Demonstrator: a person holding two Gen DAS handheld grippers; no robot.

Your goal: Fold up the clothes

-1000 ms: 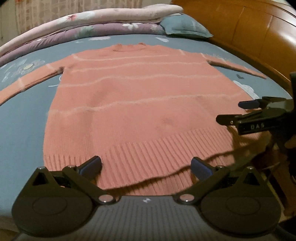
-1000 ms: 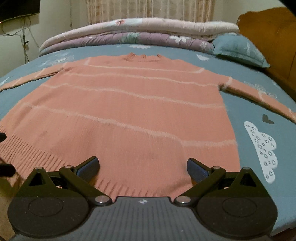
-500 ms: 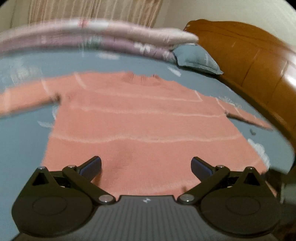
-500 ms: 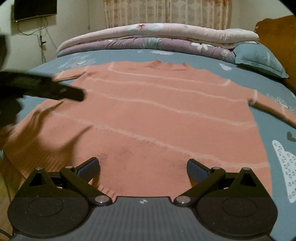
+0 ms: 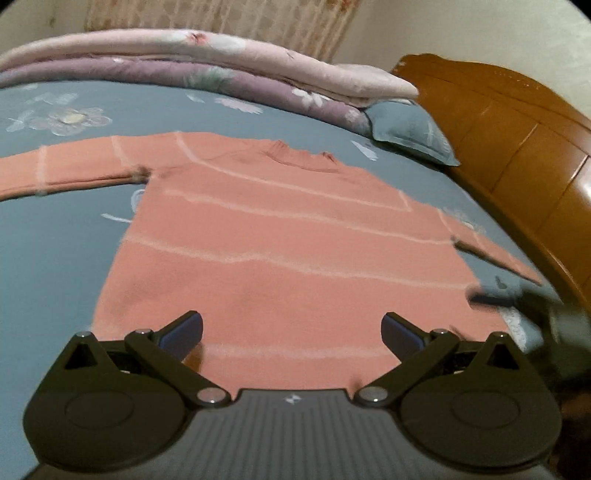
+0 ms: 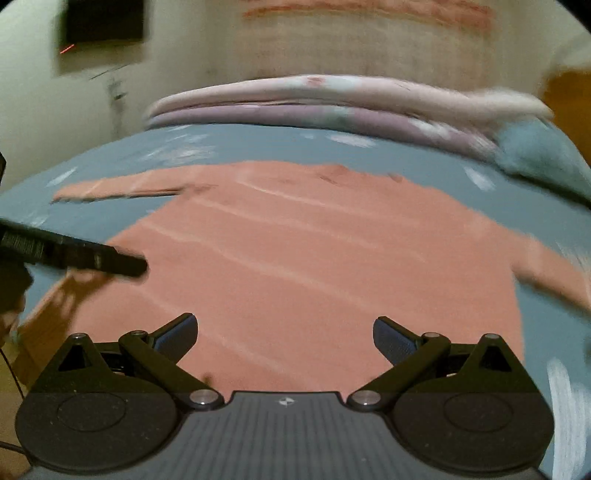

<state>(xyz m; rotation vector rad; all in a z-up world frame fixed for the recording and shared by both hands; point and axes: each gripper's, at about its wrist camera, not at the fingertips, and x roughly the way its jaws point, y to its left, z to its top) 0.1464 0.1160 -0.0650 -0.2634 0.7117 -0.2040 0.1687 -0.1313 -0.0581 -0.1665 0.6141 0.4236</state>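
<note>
A salmon-pink sweater [image 5: 280, 258] with thin pale stripes lies flat on the blue bed, neck away from me and sleeves spread to both sides. My left gripper [image 5: 291, 332] hovers open over its lower part with nothing between the fingers. My right gripper [image 6: 284, 334] is open too, above the sweater [image 6: 314, 266] near its hem, holding nothing. The left gripper also shows as a dark bar [image 6: 74, 254] at the left of the blurred right wrist view. A blurred part of the right gripper [image 5: 517, 299] appears at the right edge of the left wrist view.
The blue patterned bedsheet [image 5: 55, 236] surrounds the sweater. Folded pink and purple quilts [image 5: 207, 62] and a blue pillow [image 5: 406, 129] lie at the far side. A wooden headboard [image 5: 517, 140] runs along the right. A dark screen [image 6: 103, 22] hangs on the wall.
Both grippers have lifted and moved forward over the sweater, so the ribbed hem has dropped out of sight below them. Both stay open. The sweater has not moved.
</note>
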